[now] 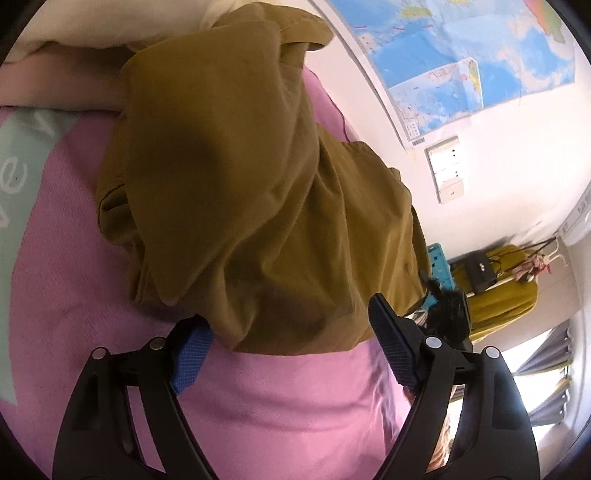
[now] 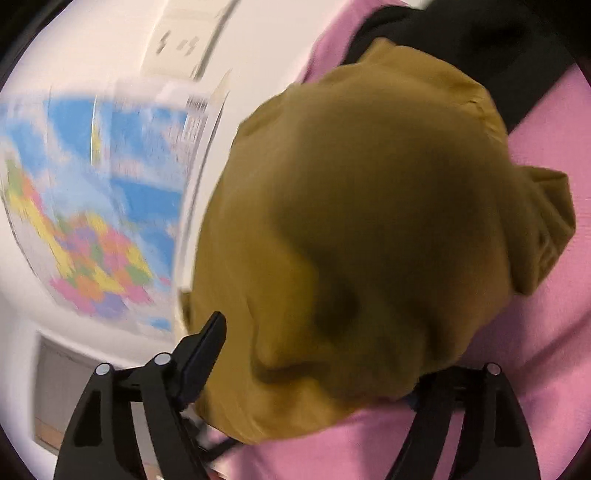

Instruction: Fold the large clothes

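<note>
from the left wrist view, the left tongs [image 1: 291, 339] stand spread wide over a pink bed cover [image 1: 280, 402], their blue pads [image 1: 192, 354] bare, with the near hem of a mustard-brown garment [image 1: 240, 192] lying between the two fingers; the left pad sits just at the cloth's edge, the right finger stands apart from it, so nothing is clamped. the garment lies in a loose, rumpled heap along the bed, running away toward a pale pillow [image 1: 88, 33] at the far end. a world map [image 1: 469, 55] hangs on the white wall to the right. from the right wrist view, much blurred, the right tongs [image 2: 317, 373] are also spread apart, and the same garment [image 2: 362, 240] bulges up between and over them, hiding the right finger's tip, so the pads do not visibly press on it. a black cloth [image 2: 480, 40] lies beyond the heap on the pink cover [image 2: 546, 332], and the map [image 2: 96, 206] shows at left.
</note>
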`<state>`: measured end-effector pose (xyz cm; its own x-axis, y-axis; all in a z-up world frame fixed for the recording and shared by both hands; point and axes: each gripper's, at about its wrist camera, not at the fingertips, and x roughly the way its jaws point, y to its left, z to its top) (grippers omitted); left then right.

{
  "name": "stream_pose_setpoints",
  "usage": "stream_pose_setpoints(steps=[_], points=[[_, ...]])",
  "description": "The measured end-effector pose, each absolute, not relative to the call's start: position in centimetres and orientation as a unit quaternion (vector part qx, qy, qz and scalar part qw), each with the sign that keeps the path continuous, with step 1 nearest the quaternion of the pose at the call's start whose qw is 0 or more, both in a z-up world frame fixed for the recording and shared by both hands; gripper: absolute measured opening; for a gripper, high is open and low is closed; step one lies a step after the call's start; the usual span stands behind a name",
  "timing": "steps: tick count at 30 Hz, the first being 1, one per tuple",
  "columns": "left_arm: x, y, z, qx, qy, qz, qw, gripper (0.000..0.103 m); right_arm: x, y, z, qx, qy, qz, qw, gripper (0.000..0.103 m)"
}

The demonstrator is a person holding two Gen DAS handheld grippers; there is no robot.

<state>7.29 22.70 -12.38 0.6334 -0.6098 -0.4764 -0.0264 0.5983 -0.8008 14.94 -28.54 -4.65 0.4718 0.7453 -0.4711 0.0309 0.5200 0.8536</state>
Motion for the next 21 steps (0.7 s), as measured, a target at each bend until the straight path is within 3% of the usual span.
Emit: stream_pose_setpoints(steps=[5,15,16,18,19,21], points=[[7.5,22.9,-12.4,-0.398,0.392,-0.184,0.809,0.08,11.8,-26.8,-3.3,0.363,0.479,0.259,0.756,0.086],[7.6,22.7,-12.2,-0.399,0.394,-0.186,0.807,0.08,10.1,-17.5,-4.6,0.317,0.511,0.351,0.718,0.082],[7.7,22.7,-12.1,-0.398,0.395,-0.186,0.807,0.08,10.7,-16.6,-4.7,0.322,0.512,0.352,0.715,0.079],[7.5,22.7,-12.1,-0.398,0.395,-0.187,0.807,0.08,11.6,-15.4,-4.8,0.326,0.508,0.359,0.712,0.062],[7.4,22.5,-12.0,-0.395,0.396,-0.188,0.807,0.08,12.2,-14.8,-4.8,0.341,0.512,0.36,0.702,0.046],[7.2,22.3,-12.1,-0.395,0.398,-0.199,0.804,0.08,13.2,-15.4,-3.9,0.375,0.498,0.377,0.685,0.034]])
